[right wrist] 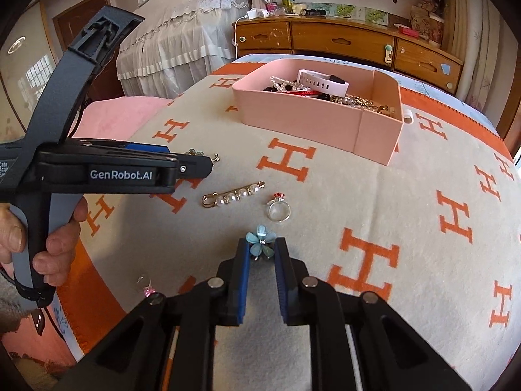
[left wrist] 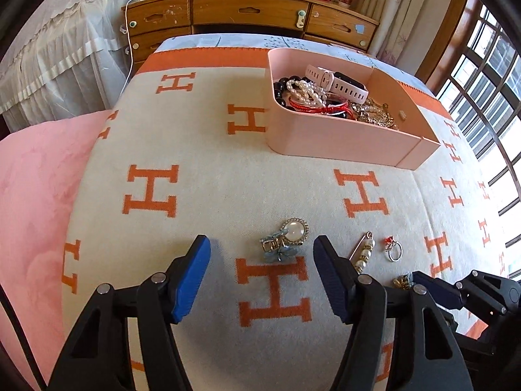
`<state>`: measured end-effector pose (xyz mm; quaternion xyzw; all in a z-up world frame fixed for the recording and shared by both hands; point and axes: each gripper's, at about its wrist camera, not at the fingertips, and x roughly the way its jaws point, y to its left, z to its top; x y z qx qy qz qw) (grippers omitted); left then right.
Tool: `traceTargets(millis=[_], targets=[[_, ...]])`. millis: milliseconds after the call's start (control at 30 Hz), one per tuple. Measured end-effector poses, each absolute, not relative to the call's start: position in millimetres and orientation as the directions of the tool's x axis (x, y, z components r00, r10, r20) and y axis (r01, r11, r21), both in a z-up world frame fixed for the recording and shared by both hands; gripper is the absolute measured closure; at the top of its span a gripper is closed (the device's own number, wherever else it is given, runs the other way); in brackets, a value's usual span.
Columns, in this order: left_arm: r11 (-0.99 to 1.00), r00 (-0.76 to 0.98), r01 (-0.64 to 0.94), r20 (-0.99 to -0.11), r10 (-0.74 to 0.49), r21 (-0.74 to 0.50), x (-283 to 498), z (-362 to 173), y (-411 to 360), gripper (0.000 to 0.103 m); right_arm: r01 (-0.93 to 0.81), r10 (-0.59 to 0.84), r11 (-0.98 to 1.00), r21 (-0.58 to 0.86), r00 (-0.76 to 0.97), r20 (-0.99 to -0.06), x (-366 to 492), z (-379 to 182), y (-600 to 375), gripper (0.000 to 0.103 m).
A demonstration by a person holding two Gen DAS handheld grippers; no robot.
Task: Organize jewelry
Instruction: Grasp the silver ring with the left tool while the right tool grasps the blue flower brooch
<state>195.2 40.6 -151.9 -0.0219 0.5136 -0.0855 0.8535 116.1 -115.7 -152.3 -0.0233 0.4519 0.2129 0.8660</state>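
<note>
My left gripper [left wrist: 261, 251] is open, its jaws wide apart just short of a round pearl brooch [left wrist: 294, 231] lying with a blue flower piece [left wrist: 276, 250]. A pearl safety pin [left wrist: 364, 251] and a silver ring with a red top [left wrist: 393, 250] lie to its right; both also show in the right wrist view, the pin [right wrist: 232, 194] and the ring [right wrist: 278, 210]. My right gripper [right wrist: 262, 250] is shut on a blue flower ornament [right wrist: 260, 242] on the blanket. The pink box [left wrist: 338, 141] of jewelry stands beyond, also in the right wrist view [right wrist: 302, 123].
The jewelry lies on a cream blanket with orange H letters [left wrist: 195, 150] over a bed. A pink pillow [left wrist: 35, 195] lies at the left. A wooden dresser [left wrist: 247, 13] stands behind the bed. A small pink bead piece [right wrist: 148, 288] lies near the blanket's front edge.
</note>
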Motion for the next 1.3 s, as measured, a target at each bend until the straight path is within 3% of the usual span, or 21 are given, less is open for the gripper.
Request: traceTargets(millis=[133,167,533,933,1300], targets=[[0.983,0.467,0.128,-0.866,-0.179,-0.134,195,-151,38,0.079,-0.388,0.37,0.904,0.18,0.497,-0.785,116,-153,-119,0.088],[0.982,0.468,0.128,-0.865,-0.182,-0.137,193,-151,38,0.081,-0.388,0.375,0.903,0.187,0.496,-0.783,116,-153,-120,0.088],[0.983,0.499,0.088,-0.847,-0.181,-0.158,165,-142,48,0.081,-0.385,0.4,0.897,0.218,0.495,-0.771,116,-154,-124,0.088],[0.983,0.544,0.113,-0.819,-0.18,-0.142,126,-97,53,0.081,-0.398,0.415,0.889,0.228,0.487,-0.769,108,-146,-120,0.088],[0.973,0.624,0.184,-0.748,-0.227,-0.141,152,-27,29,0.081,-0.283,0.428,0.904,0.322,0.616,-0.661,139,-55,-157,0.088]])
